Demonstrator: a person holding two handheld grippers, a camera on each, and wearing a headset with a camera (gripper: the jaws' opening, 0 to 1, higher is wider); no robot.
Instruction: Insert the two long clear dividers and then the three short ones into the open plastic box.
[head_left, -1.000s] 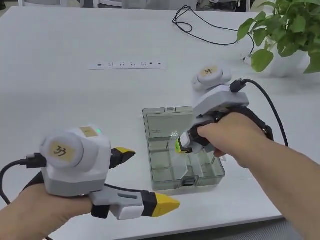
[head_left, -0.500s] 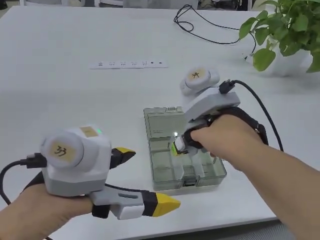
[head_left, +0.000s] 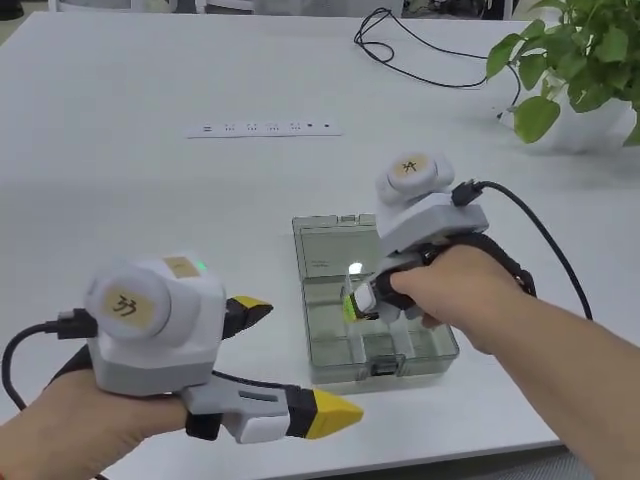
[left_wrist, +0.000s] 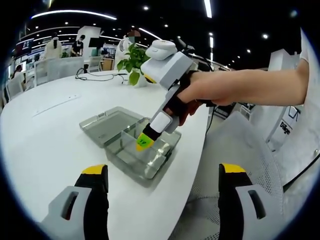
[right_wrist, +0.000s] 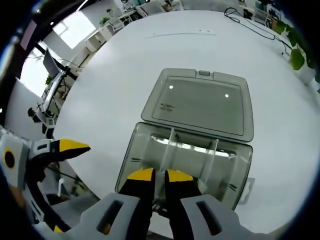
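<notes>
The open clear plastic box (head_left: 328, 368) lies near the table's front edge, with its lid (head_left: 335, 243) flat behind it. My right gripper (head_left: 352, 304) points down into the box's left half. In the right gripper view its jaws (right_wrist: 160, 176) are shut on a thin clear divider (right_wrist: 168, 144) that stands across the box (right_wrist: 134, 156). A second divider (right_wrist: 212, 151) stands upright further right. My left gripper (head_left: 295, 356) hovers open and holds nothing, to the left of the box. The left gripper view has the box (left_wrist: 131, 165) and the right gripper (left_wrist: 144, 143) ahead of its jaws (left_wrist: 163, 171).
A white power strip (head_left: 265, 128) lies far back on the table. A potted plant (head_left: 580, 60) and a black cable (head_left: 430, 62) are at the back right. A small clear piece (right_wrist: 248, 187) lies just right of the box. The table's front edge runs close below the box.
The right gripper has stood up a little straighter and its tip has sunk slightly deeper into the box. The left gripper has stayed where it was.
</notes>
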